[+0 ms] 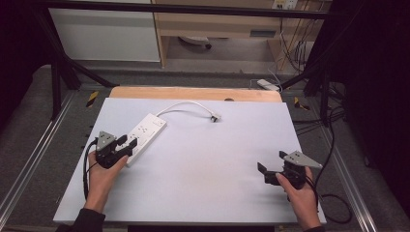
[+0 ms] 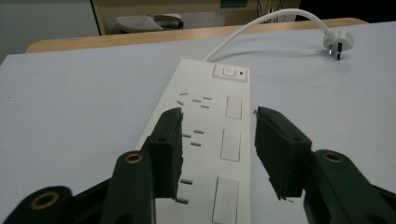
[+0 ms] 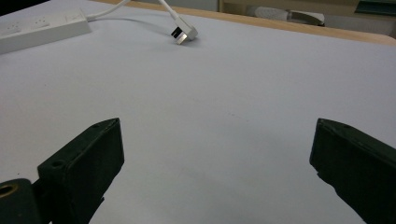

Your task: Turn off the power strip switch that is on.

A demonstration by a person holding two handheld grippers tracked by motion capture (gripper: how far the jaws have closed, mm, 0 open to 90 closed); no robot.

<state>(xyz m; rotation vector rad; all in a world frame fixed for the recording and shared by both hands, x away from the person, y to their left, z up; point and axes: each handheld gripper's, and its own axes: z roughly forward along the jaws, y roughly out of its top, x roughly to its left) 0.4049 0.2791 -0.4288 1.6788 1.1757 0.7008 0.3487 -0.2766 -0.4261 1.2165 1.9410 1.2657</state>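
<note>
A long white plastic power strip (image 1: 145, 134) lies slantwise on the pale counter (image 1: 208, 164), toward its left edge, its white cable (image 1: 186, 104) curving toward the far edge and ending in a white plug (image 1: 214, 117). The left tongs (image 2: 217, 140) straddle the strip's near end — jaws parted, pads just off its sides, not pressing. The right tongs (image 1: 271, 163) rest near the counter's near right corner — jaws wide apart over bare surface, well apart from the strip.

Long white plastic power strip (image 1: 144, 136) lying flat and aslant at the table's left, sockets up, switch at its far end, white cable (image 1: 183, 105) curving right to a white plug (image 1: 214, 117) resting mid-far.
</note>
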